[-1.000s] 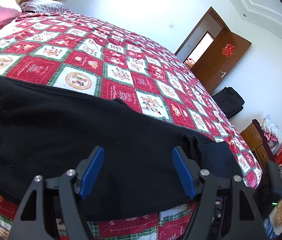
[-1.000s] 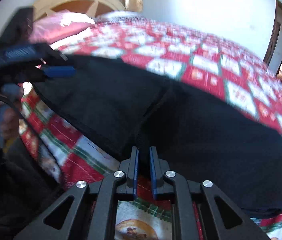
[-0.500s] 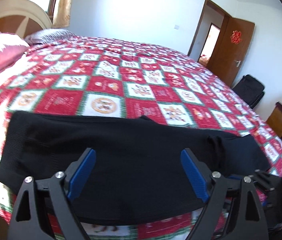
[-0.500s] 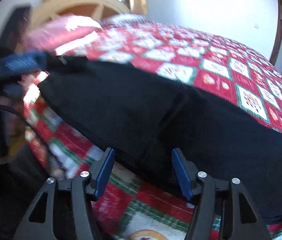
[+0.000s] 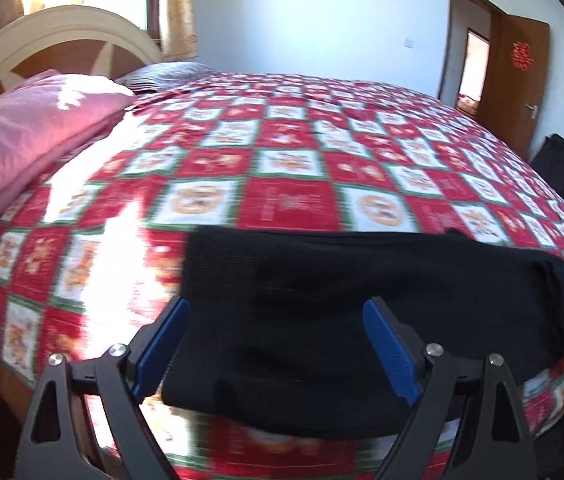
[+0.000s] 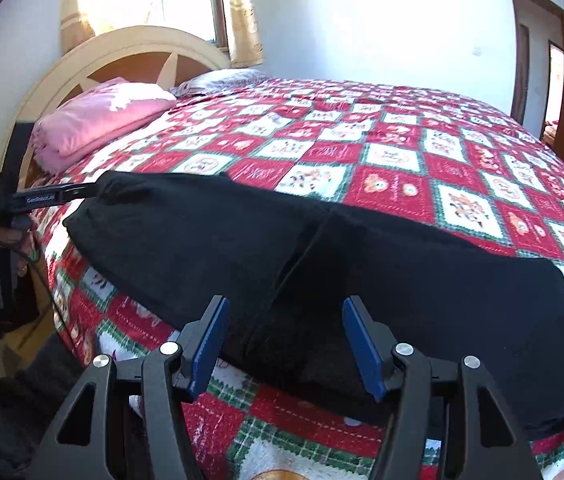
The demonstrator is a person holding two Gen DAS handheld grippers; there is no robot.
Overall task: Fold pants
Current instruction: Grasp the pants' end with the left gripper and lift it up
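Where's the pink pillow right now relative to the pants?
In the right wrist view the pink pillow lies upper left by the headboard, beyond the left end of the black pants on the quilt.

pants (image 6: 361, 264): black | quilt (image 6: 401, 152): red-white-green check | pillow (image 6: 102, 120): pink | fingers (image 6: 363, 346): blue pads

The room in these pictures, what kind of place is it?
Most likely a home bedroom: a bed with a red patchwork quilt, a pink pillow against a curved headboard, and a wooden door.

pants (image 6: 321, 264) on bed's (image 6: 401, 140) near edge, pillow (image 6: 98, 120) behind-left by headboard (image 6: 130, 46)
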